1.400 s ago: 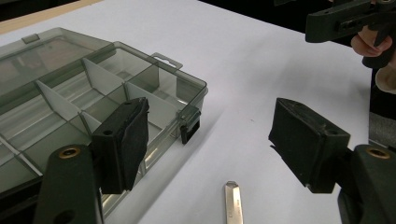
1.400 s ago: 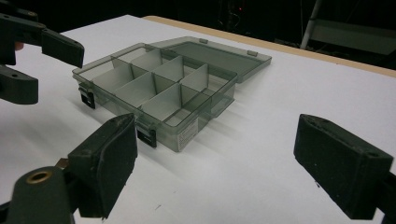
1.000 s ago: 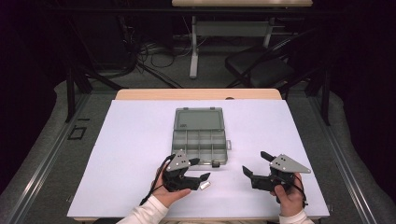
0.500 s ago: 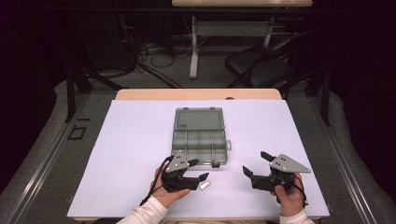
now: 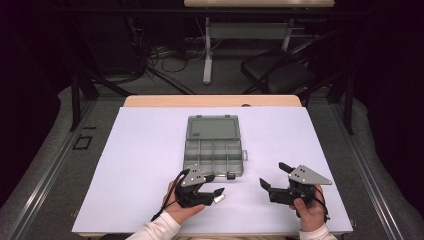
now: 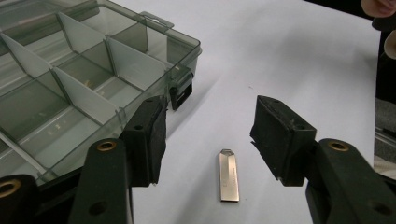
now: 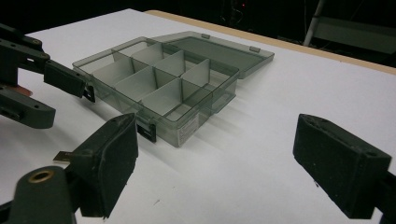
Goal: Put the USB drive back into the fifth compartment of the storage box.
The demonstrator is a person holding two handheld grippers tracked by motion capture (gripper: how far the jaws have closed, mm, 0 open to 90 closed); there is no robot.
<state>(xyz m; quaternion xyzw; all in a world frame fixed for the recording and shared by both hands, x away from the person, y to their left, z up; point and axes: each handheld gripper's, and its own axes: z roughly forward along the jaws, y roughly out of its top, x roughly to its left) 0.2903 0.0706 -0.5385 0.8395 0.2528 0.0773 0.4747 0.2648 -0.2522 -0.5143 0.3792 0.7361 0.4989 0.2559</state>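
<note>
Early in the work, by the look of it: picking up a small metal stick [image 6: 229, 175] and, most likely, dropping it into the open box [image 5: 186, 156]. No pickup yet.

Stick flat on the white table cover [image 5: 140, 160], just in front of the box's near right corner, close to the black latch [image 6: 180, 95] but apart from it. In the left gripper view, straddled by the left gripper [image 6: 208, 126], narrow end pointing away from the camera.

Left gripper about half open, jaws just now closing in, with the stick between them. Pads [image 6: 156, 135] clear of the metal on both sides, so nothing gripped so far. Seen from the high view, left gripper [image 5: 215, 185] low over the cover, held near the front edge of the table.

Right gripper [image 5: 273, 175] off to the right, well apart from the stick and the box. Jaws wide apart, nothing between them but bare cover, as seen in the right gripper view [image 7: 215, 158]. Idle, to judge from its place.

Box ready: lid [image 5: 213, 128] folded back flat on the far side, compartments open to the top and, as far as can be made out, all empty.

Left to do, judging from this: close the pads on the stick's long edges, lift it off the cover, carry it over the near wall of the box, let go into a compartment. Thin, flat and smooth, so likely to slip or tip under a skewed pinch.
</note>
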